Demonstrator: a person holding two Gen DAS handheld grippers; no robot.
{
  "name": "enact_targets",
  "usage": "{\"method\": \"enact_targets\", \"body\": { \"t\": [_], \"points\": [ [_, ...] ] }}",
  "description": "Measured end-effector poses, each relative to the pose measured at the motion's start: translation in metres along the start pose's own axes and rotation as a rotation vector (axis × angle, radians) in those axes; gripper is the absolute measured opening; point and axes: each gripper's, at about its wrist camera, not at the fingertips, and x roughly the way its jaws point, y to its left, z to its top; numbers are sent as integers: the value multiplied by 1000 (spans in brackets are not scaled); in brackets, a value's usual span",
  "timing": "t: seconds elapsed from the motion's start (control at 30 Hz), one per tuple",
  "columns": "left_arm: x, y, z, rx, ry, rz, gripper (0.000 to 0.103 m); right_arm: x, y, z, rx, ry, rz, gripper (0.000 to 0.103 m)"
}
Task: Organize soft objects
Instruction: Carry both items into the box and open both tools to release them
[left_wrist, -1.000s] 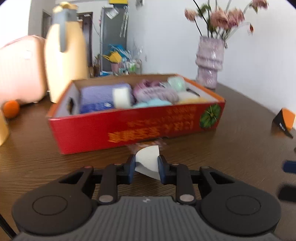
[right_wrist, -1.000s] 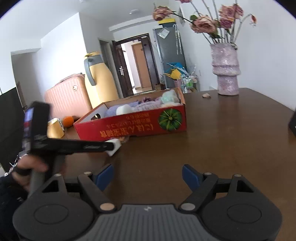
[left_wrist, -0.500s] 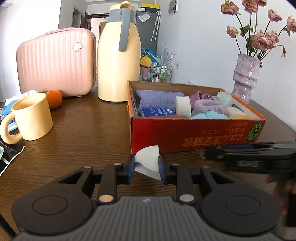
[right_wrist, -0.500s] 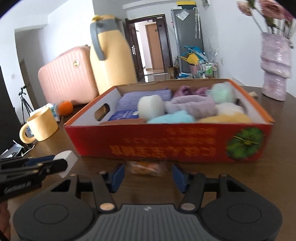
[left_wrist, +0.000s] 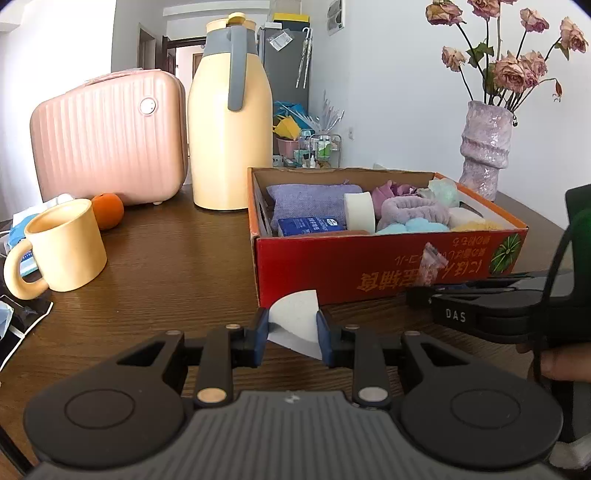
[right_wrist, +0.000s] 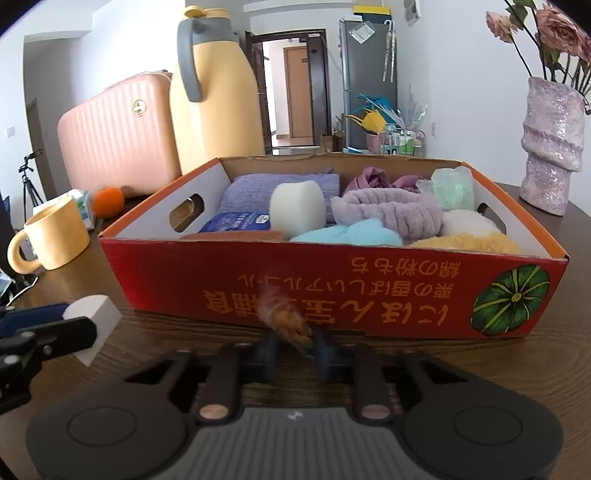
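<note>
My left gripper (left_wrist: 292, 326) is shut on a white wedge-shaped sponge (left_wrist: 295, 321) and holds it just in front of the red cardboard box (left_wrist: 388, 264). The sponge also shows in the right wrist view (right_wrist: 94, 319). My right gripper (right_wrist: 293, 345) is shut on a small clear-wrapped brownish packet (right_wrist: 288, 321) in front of the box (right_wrist: 369, 291); the packet shows in the left wrist view (left_wrist: 430, 264). The box holds several soft items: a purple cloth (right_wrist: 258, 192), a white sponge (right_wrist: 297, 208), a lilac headband (right_wrist: 388, 214).
A yellow mug (left_wrist: 64, 245), an orange (left_wrist: 107, 210), a pink case (left_wrist: 110, 136) and a yellow thermos jug (left_wrist: 229, 125) stand to the left and behind the box. A purple vase (left_wrist: 484, 151) with flowers stands at the back right.
My right gripper has closed on the wrapped packet in front of the box. My left gripper has kept hold of the white sponge and has shifted a little relative to the box.
</note>
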Motion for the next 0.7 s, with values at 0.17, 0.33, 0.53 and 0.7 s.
{"method": "enact_targets", "body": {
  "t": [0.17,0.33,0.53,0.7],
  "points": [
    [-7,-8,-3,26,-16,10,28,-9,2,-2,-21,-26,9,10],
    [-51,-14,-25,-25,7,-91,28,-63,4,-19,-50,-92,20,10],
    [-112,-40,-63,-61,42,-215,28,-159,-7,-85,-8,-56,125,10],
    [-127,-59,-56,-22,2,-200,28,-202,-8,-112,-32,-65,100,10]
  ]
}}
